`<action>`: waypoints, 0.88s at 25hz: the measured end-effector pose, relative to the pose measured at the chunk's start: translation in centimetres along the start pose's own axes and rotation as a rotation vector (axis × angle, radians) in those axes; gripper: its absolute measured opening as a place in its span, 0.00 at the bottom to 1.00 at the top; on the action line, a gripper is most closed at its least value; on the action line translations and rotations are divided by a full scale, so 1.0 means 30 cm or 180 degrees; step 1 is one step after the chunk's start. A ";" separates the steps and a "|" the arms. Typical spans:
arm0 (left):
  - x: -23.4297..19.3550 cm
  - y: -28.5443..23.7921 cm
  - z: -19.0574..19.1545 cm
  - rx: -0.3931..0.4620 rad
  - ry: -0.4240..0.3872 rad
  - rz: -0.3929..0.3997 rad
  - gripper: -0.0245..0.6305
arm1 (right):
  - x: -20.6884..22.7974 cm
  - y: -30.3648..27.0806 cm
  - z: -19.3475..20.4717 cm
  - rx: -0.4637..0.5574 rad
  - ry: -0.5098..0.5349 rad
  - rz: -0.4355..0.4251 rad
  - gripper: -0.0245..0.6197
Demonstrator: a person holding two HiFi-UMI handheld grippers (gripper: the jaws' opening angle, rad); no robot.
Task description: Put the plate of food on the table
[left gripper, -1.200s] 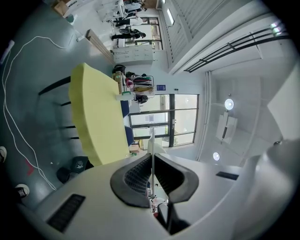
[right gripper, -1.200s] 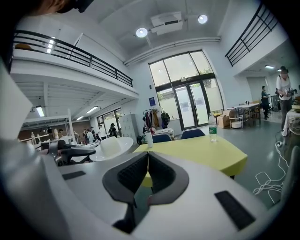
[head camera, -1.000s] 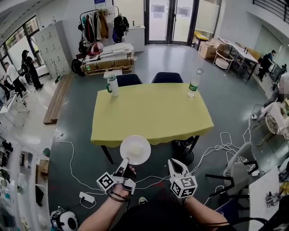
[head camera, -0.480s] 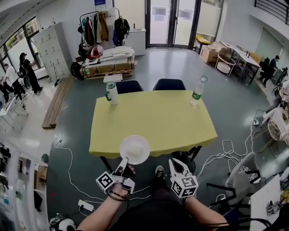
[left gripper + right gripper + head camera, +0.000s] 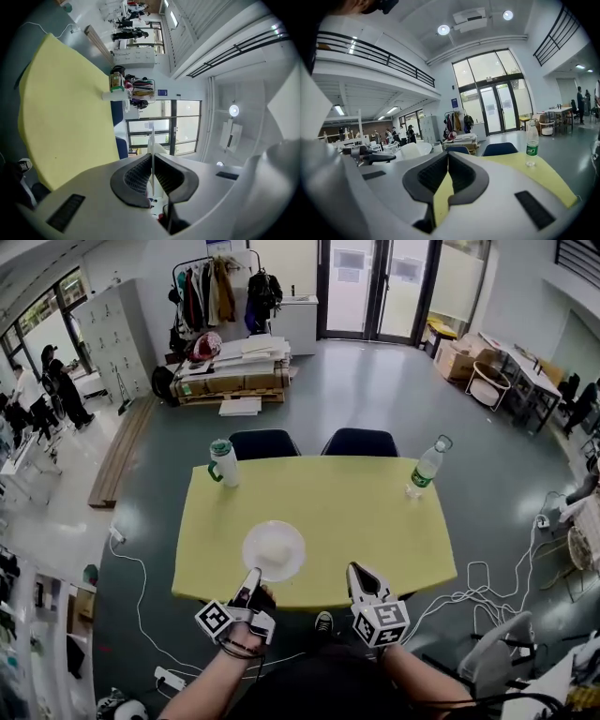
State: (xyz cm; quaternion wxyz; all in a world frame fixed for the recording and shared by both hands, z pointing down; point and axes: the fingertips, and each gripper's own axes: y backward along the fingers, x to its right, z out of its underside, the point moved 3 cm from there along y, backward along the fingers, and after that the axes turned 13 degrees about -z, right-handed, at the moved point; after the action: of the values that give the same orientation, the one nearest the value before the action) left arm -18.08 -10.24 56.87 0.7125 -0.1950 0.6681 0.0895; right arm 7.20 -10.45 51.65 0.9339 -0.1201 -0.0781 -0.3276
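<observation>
A white plate (image 5: 274, 550) with a pale mound of food hangs level over the near part of the yellow table (image 5: 375, 521). My left gripper (image 5: 253, 575) is shut on the plate's near rim. In the left gripper view the plate (image 5: 151, 136) shows edge-on as a thin white line pinched between the dark pads of that gripper (image 5: 152, 158). My right gripper (image 5: 357, 571) hovers at the table's near edge, to the right of the plate. In the right gripper view its jaws (image 5: 448, 155) meet at the tips with nothing between them.
A green-lidded cup (image 5: 223, 463) stands at the table's far left corner and a water bottle (image 5: 427, 465) at the far right. Two dark blue chairs (image 5: 265, 442) (image 5: 364, 442) sit behind the table. White cables (image 5: 141, 596) lie on the floor. People stand far left.
The table has come nearer. The plate, which hung in front of the table's near edge, is now over the tabletop. Both grippers keep the same state.
</observation>
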 end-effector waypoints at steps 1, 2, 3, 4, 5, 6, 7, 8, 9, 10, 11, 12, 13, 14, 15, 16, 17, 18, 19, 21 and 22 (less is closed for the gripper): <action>0.011 -0.057 -0.009 0.0022 -0.0009 0.0008 0.07 | 0.051 -0.038 -0.018 -0.0005 -0.0004 -0.0019 0.06; 0.021 -0.113 -0.017 0.0039 -0.0026 0.0020 0.07 | 0.100 -0.073 -0.033 -0.0009 0.0004 -0.0036 0.06; 0.030 -0.167 -0.023 0.0054 -0.0041 0.0031 0.07 | 0.148 -0.106 -0.044 -0.0013 0.0007 -0.0049 0.06; 0.039 -0.218 -0.028 0.0070 -0.0048 0.0042 0.07 | 0.194 -0.136 -0.055 -0.0016 -0.0002 -0.0059 0.06; 0.051 -0.267 -0.035 0.0084 -0.0048 0.0052 0.07 | 0.237 -0.164 -0.067 -0.0020 -0.0021 -0.0062 0.06; 0.062 -0.312 -0.044 0.0096 -0.0046 0.0059 0.07 | 0.278 -0.192 -0.079 -0.0024 -0.0044 -0.0061 0.06; 0.071 -0.354 -0.054 0.0104 -0.0049 0.0060 0.07 | 0.315 -0.220 -0.089 -0.0031 -0.0068 -0.0059 0.06; 0.075 -0.392 -0.064 0.0108 -0.0051 0.0055 0.07 | 0.348 -0.245 -0.095 -0.0042 -0.0095 -0.0059 0.06; 0.075 -0.425 -0.071 0.0108 -0.0046 0.0049 0.07 | 0.378 -0.268 -0.095 -0.0058 -0.0124 -0.0064 0.06; 0.071 -0.454 -0.074 0.0107 -0.0033 0.0043 0.07 | 0.406 -0.287 -0.090 -0.0081 -0.0150 -0.0072 0.06; 0.065 -0.479 -0.073 0.0105 -0.0014 0.0038 0.07 | 0.431 -0.302 -0.083 -0.0110 -0.0173 -0.0086 0.06; 0.059 -0.503 -0.069 0.0104 0.0008 0.0035 0.07 | 0.455 -0.316 -0.078 -0.0142 -0.0188 -0.0103 0.06; 0.055 -0.526 -0.066 0.0101 0.0021 0.0030 0.07 | 0.476 -0.330 -0.076 -0.0170 -0.0199 -0.0123 0.06; 0.051 -0.548 -0.063 0.0094 0.0017 0.0021 0.07 | 0.493 -0.342 -0.077 -0.0189 -0.0210 -0.0141 0.06; 0.044 -0.567 -0.061 0.0084 0.0000 0.0005 0.07 | 0.505 -0.352 -0.081 -0.0196 -0.0222 -0.0155 0.06; 0.034 -0.583 -0.063 0.0072 -0.0016 -0.0013 0.07 | 0.512 -0.360 -0.084 -0.0192 -0.0236 -0.0163 0.06; 0.022 -0.597 -0.068 0.0060 -0.0024 -0.0031 0.07 | 0.515 -0.367 -0.087 -0.0188 -0.0250 -0.0167 0.06; 0.008 -0.609 -0.076 0.0050 -0.0025 -0.0045 0.07 | 0.515 -0.375 -0.086 -0.0191 -0.0264 -0.0169 0.06; -0.008 -0.619 -0.088 0.0040 -0.0021 -0.0055 0.07 | 0.512 -0.383 -0.083 -0.0204 -0.0278 -0.0170 0.06; -0.046 -0.645 -0.116 0.0010 -0.0023 -0.0064 0.07 | 0.509 -0.405 -0.077 -0.0241 -0.0287 -0.0167 0.06; -0.065 -0.664 -0.130 -0.0010 -0.0022 -0.0065 0.07 | 0.510 -0.418 -0.077 -0.0256 -0.0281 -0.0162 0.06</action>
State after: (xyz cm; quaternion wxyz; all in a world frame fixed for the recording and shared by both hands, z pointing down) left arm -14.11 -29.61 61.84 0.7153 -0.2026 0.6635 0.0840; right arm 11.27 -29.64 55.05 0.9153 -0.1698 -0.1091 -0.3485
